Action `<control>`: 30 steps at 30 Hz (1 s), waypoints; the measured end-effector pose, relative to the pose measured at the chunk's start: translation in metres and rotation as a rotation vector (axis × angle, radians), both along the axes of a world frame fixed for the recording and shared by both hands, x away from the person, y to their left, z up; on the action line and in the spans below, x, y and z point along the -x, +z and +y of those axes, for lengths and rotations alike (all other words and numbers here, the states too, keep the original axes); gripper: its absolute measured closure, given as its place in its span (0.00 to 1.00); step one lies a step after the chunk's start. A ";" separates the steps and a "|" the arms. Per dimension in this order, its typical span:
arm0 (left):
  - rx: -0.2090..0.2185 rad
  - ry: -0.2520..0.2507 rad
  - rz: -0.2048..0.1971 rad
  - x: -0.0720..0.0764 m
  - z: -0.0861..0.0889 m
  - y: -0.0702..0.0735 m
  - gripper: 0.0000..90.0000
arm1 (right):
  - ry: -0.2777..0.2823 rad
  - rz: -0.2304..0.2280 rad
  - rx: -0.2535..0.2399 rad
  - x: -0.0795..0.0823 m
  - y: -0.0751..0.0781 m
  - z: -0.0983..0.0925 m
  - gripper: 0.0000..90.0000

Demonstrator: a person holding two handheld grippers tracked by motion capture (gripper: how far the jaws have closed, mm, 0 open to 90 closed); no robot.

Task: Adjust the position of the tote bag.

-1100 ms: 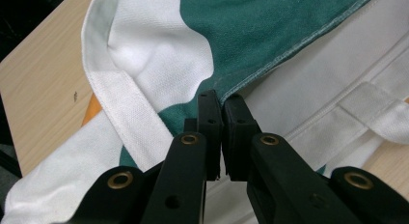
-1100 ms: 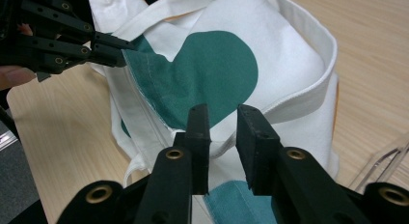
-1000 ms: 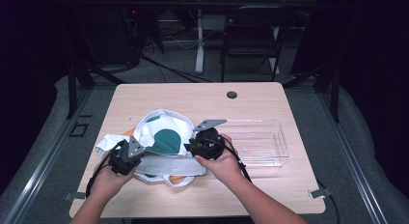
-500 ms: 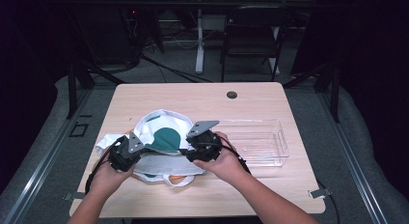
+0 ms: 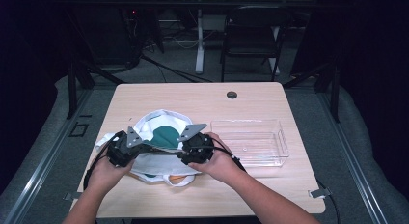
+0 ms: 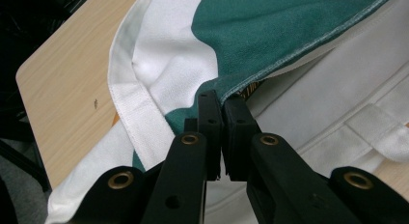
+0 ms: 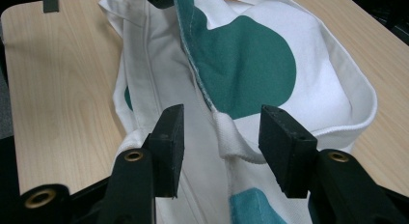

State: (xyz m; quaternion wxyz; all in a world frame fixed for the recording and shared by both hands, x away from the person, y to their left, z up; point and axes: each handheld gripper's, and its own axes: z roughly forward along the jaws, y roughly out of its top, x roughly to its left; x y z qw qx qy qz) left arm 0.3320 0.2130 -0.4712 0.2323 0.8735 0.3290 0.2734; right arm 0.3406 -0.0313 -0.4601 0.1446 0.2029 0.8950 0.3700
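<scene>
I have the bag [image 5: 161, 137], white cloth with green patches, lying on the table [image 5: 251, 96] at lower left of centre in the high view, between my two hands. To its right, close by but apart from it, sits a clear tray [image 5: 251, 142]. A small dark disc [image 5: 232, 94] is set in the tabletop near the far edge, above the tray.

My left gripper [image 6: 222, 101] is clenched on the bag's edge: in the left gripper view the two black jaws rise from the bottom centre and meet just under a stitched green hem, with cloth pinched between them. White fabric with a seam runs off to the upper left of that frame, bare wood beyond it. In the high view the left gripper [image 5: 123, 147] sits at the bag's left side, held in my left hand [image 5: 103, 173].

My right gripper [image 7: 222, 132] is released; its jaws have just been opening. In the right gripper view they stand apart at lower left and lower right, and a white strap [image 7: 236, 147] where it joins the bag's rim lies between them, not pressed by either pad. A large green patch fills the upper centre of that frame. In the high view the right gripper [image 5: 195, 147] is at the bag's right side, in my right hand [image 5: 219, 161].
</scene>
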 end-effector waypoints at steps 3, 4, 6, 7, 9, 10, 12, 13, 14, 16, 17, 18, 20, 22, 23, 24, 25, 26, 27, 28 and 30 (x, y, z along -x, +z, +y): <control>0.003 0.002 0.000 -0.002 0.000 0.004 0.98 | 0.004 -0.008 0.011 -0.002 -0.001 0.003 0.57; 0.004 0.003 -0.001 -0.002 0.000 0.005 0.98 | 0.003 -0.008 0.013 -0.002 -0.002 0.004 0.57; 0.002 0.003 0.000 -0.003 -0.001 0.007 0.98 | 0.003 -0.014 0.014 -0.003 -0.003 0.005 0.58; 0.000 0.001 -0.001 -0.004 -0.001 0.008 0.98 | 0.010 -0.018 0.027 -0.004 -0.003 0.006 0.58; 0.001 0.002 0.000 -0.005 -0.001 0.010 0.98 | 0.009 -0.025 0.034 -0.004 -0.004 0.007 0.59; 0.001 0.003 -0.001 -0.005 -0.001 0.011 0.98 | 0.009 -0.032 0.034 -0.004 -0.004 0.008 0.60; 0.001 0.004 -0.002 -0.006 -0.001 0.013 0.98 | 0.014 -0.039 0.056 -0.006 -0.005 0.009 0.61; 0.002 0.005 -0.004 -0.006 -0.002 0.013 0.98 | 0.014 -0.039 0.056 -0.006 -0.005 0.009 0.61; 0.001 0.005 -0.003 -0.007 -0.002 0.014 0.98 | 0.016 -0.041 0.052 -0.006 -0.006 0.010 0.62; 0.000 0.004 -0.005 -0.007 -0.001 0.015 0.98 | 0.021 -0.044 0.062 -0.007 -0.007 0.011 0.64; 0.002 0.004 -0.005 -0.007 -0.001 0.016 0.98 | 0.027 -0.046 0.084 -0.007 -0.006 0.012 0.66; 0.002 0.004 -0.006 -0.007 -0.001 0.016 0.98 | 0.025 -0.050 0.081 -0.007 -0.008 0.013 0.67; 0.002 0.005 -0.006 -0.008 -0.001 0.017 0.98 | 0.030 -0.064 0.109 -0.007 -0.007 0.014 0.72; 0.003 0.004 -0.006 -0.008 -0.001 0.018 0.98 | 0.027 -0.068 0.114 -0.007 -0.007 0.015 0.76; 0.002 0.004 -0.009 -0.008 -0.001 0.018 0.98 | 0.025 -0.067 0.117 -0.007 -0.007 0.015 0.79; 0.005 0.004 -0.010 -0.008 -0.001 0.018 0.98 | 0.021 -0.070 0.122 -0.008 -0.007 0.014 0.81; 0.004 0.004 -0.011 -0.009 -0.001 0.019 0.98 | 0.017 -0.069 0.120 -0.008 -0.007 0.014 0.82; 0.003 0.006 -0.011 -0.009 -0.001 0.019 0.98 | 0.017 -0.070 0.122 -0.008 -0.006 0.014 0.84; 0.000 0.005 -0.011 -0.009 -0.001 0.020 0.98 | 0.014 -0.074 0.123 -0.007 -0.006 0.014 0.85; 0.000 0.005 -0.013 -0.009 -0.002 0.020 0.98 | 0.013 -0.083 0.133 -0.007 -0.004 0.014 0.86; -0.001 0.006 -0.014 -0.010 -0.002 0.022 0.98 | 0.002 -0.091 0.129 -0.007 -0.003 0.015 0.88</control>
